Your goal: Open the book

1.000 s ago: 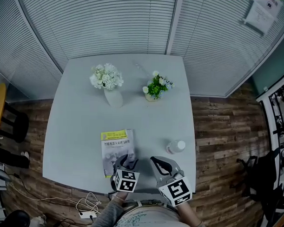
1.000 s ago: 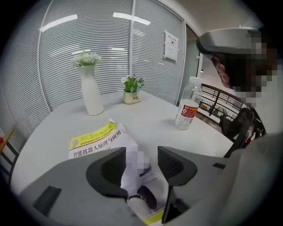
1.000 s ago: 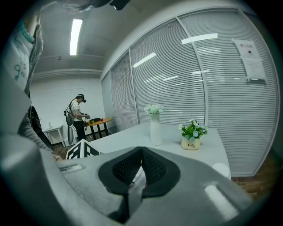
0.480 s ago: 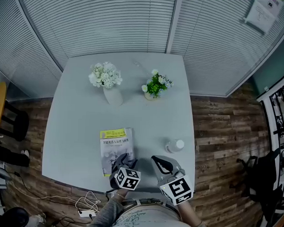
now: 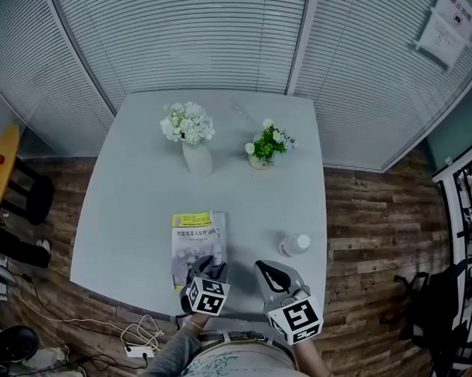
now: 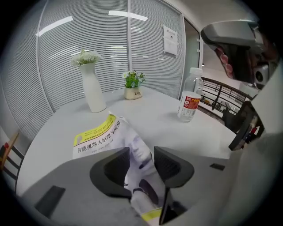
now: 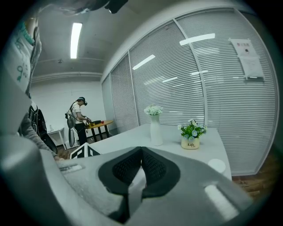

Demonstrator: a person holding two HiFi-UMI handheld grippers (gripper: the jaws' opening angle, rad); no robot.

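1. Covering the book's near end in the head view, the left gripper hides that edge and both near corners. In the left gripper view its jaw bodies mask the same end, so only a strip of cover shows in the gap.
2. The left jaws stand apart and have just been closing, with the book's near end between them. Whether the pads touch the cover cannot be made out; nothing shows them pressing on it.
3. The right gripper sits just right of the left one, near the table's front edge and apart from the book. Its pads meet at the tips with nothing between them. Its own body fills the lower part of its view, and the book is out of that view.
4. The title print is too small to read from the head view.
5. The book lies closed and flat, cover up, near the table's front edge, left of the bottle. Its long axis runs from the person toward the far side, slightly tilted. The top end points away, roughly toward the vase.
6. The cover has a yellow band across the far end, then a line of dark characters on white. A greyish picture fills the lower part, and a thin yellow strip runs along the near edge.
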